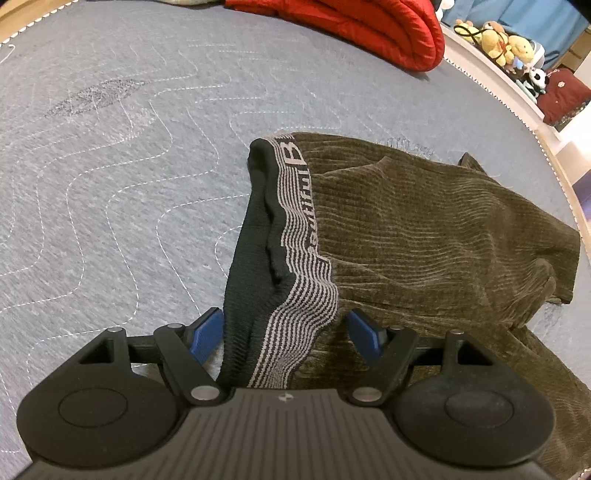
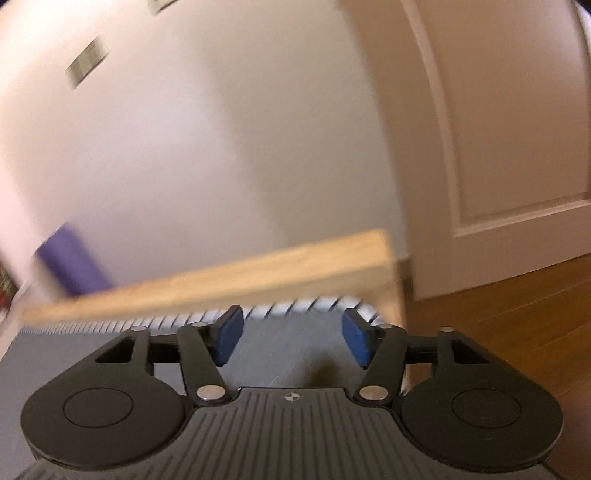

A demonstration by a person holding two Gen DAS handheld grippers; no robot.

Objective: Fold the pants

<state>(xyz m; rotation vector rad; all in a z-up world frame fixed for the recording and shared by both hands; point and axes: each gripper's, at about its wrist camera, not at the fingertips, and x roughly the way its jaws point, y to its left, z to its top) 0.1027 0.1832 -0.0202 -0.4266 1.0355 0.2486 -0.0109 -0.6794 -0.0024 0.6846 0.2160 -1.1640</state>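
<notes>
Olive corduroy pants (image 1: 424, 229) lie folded near the quilted mat's (image 1: 129, 166) right edge (waistband (image 1: 295, 236) rumpled), between the spread left gripper (image 1: 286, 334); the right gripper (image 2: 291, 338), spread and empty, faces away.

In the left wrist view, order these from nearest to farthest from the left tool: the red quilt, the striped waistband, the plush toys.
1. Striped waistband: between the open fingers of the left tool.
2. Red quilt: top, across the grey mat.
3. Plush toys: top right, beyond the mat's edge.
</notes>
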